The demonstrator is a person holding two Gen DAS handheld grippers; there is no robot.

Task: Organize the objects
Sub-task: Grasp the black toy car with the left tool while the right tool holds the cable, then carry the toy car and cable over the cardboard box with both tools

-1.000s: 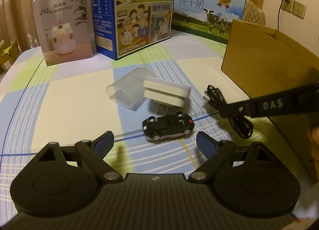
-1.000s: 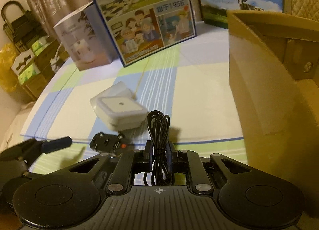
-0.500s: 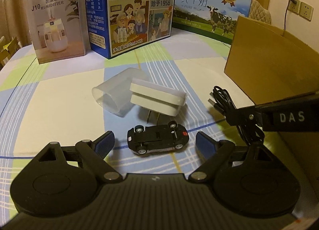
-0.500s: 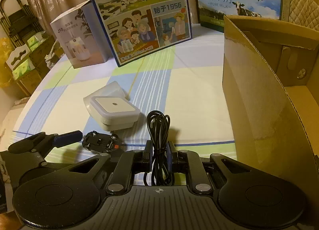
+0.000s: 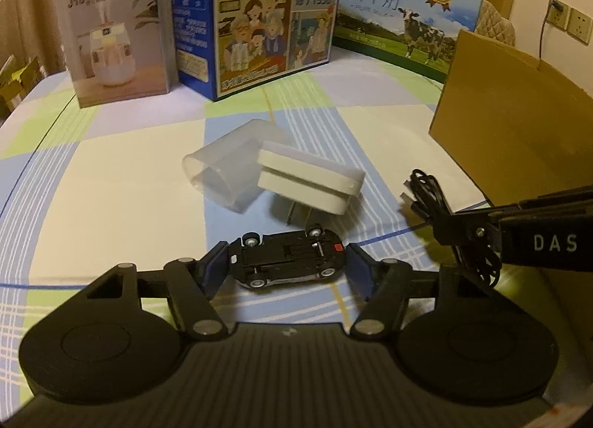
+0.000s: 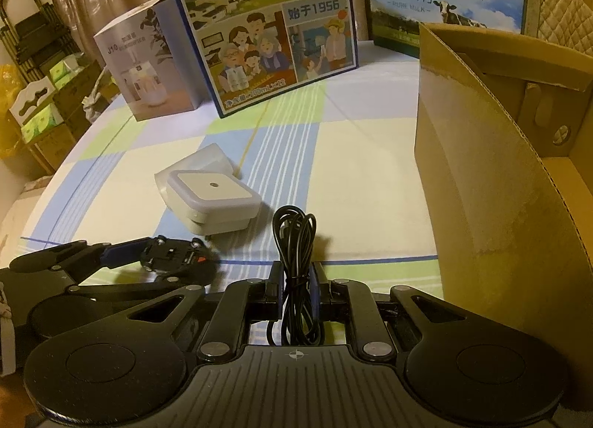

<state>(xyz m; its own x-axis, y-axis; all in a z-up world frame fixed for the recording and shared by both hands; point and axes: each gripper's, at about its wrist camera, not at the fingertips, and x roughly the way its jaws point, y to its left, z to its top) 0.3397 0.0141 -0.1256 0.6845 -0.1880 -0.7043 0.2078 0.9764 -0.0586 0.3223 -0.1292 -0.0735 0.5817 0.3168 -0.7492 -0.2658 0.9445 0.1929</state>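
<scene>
A small black toy car [image 5: 285, 257] lies on its side on the checked tablecloth, underside towards the left wrist camera. My left gripper [image 5: 287, 265] is closing around it, and the blue pads [image 5: 217, 261] touch its two ends. In the right wrist view the same car [image 6: 174, 259] sits between those fingers at lower left. My right gripper [image 6: 294, 279] is shut on a coiled black cable [image 6: 294, 239], held just above the table. That cable [image 5: 426, 190] also shows at the right of the left wrist view.
A white plug-in night light [image 5: 309, 183] leans on a translucent plastic cover [image 5: 222, 172] just beyond the car. An open cardboard box [image 6: 500, 175] stands at the right. A humidifier box [image 5: 115, 31] and two milk cartons [image 5: 270, 16] line the far side.
The left gripper came forward so the car now sits between its fingers, and its jaws narrowed onto the car's ends. The right gripper kept still, holding the cable.
</scene>
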